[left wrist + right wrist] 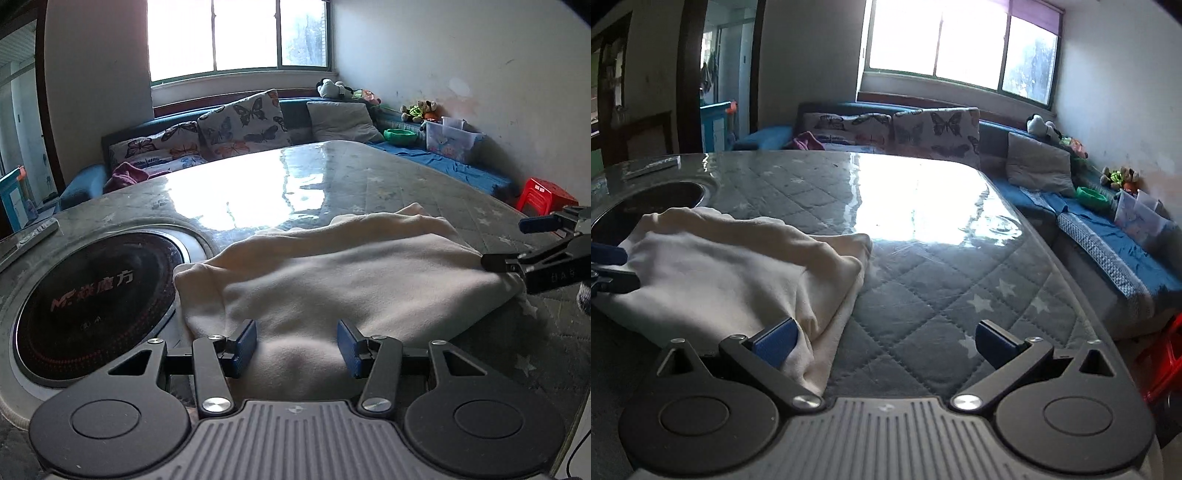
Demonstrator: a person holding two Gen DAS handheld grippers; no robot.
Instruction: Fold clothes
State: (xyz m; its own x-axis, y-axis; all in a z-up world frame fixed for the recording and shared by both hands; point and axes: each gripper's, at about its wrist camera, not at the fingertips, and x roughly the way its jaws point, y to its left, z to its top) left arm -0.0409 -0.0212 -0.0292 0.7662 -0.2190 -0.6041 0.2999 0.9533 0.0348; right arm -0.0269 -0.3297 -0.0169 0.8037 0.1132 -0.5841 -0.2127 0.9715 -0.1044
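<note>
Cream garment lies folded in a loose bundle on the bench, its left edge overlapping the round black cooktop set into the bench. Left tongs spread wide, pads either side of the near edge of the cloth, not pinching it. Right tongs also spread; the left pad rests against the bundle's right corner, the other pad over bare quilted cover.
</note>
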